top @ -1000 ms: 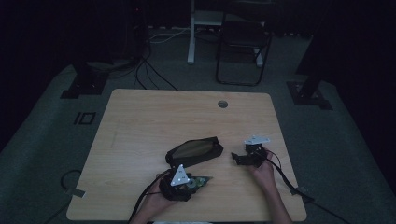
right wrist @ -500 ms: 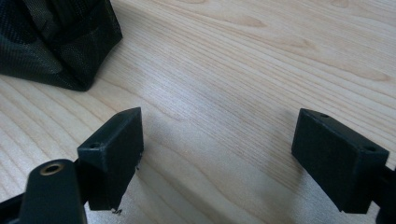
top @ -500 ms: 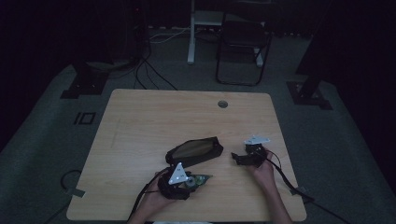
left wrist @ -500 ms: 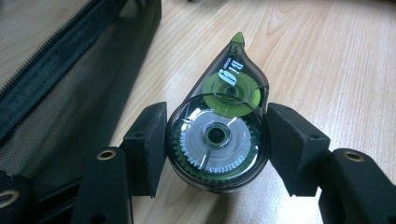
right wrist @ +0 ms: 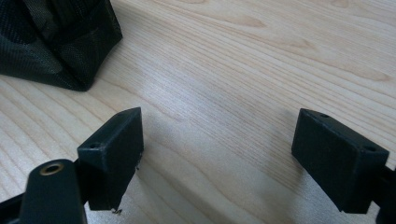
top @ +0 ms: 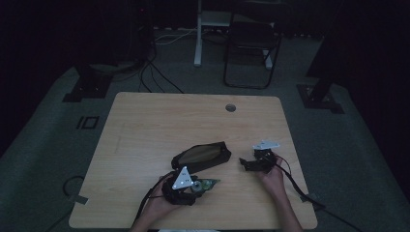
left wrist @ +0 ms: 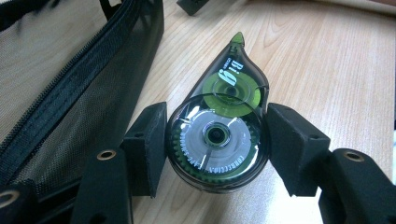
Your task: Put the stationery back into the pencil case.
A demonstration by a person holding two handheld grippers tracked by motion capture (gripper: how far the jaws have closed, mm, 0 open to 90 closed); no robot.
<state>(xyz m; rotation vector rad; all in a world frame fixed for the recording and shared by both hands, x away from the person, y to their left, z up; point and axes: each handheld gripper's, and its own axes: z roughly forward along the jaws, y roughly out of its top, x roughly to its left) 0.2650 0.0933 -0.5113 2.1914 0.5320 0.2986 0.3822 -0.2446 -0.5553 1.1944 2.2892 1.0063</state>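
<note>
One pale wooden table (top: pixel 145 125) stands on grey carpet (top: pixel 43 159) in darkness.

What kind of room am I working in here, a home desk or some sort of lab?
Probably a lab or recording studio, kept dim. A bare wooden table stands alone on grey carpet, with stand bases and loose cables on the floor around it, and a folding chair behind.

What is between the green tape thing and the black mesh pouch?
Nothing visible. The correction tape, clamped in the left gripper, lies right beside the mesh pouch, with bare wooden table between them.
</note>
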